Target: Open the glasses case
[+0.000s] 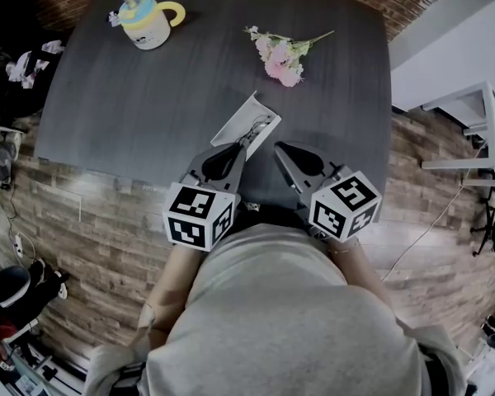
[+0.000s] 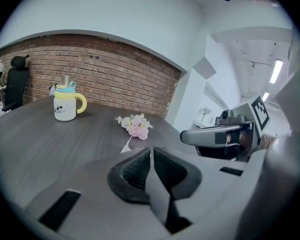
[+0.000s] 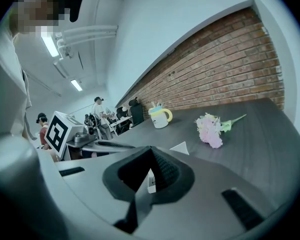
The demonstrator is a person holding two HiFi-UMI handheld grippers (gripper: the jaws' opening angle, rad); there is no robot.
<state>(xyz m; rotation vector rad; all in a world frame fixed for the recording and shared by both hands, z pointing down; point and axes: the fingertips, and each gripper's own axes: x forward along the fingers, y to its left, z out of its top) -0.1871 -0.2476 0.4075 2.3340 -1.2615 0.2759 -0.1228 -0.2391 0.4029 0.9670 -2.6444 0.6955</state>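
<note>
Glasses case [image 1: 244,122] on the desk [image 1: 132,106]: it lies just ahead-left of your left claw [image 1: 249,141], long axis roughly along that claw's line. Your left claw is fully closed, empty. Your right claw [image 1: 279,147], tips together, waits beside the case's near end.

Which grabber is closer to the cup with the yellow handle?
Left. The left gripper has its tip by the white glasses case, on the cup's side of the table. The right gripper is beside it, farther from the cup.
</note>
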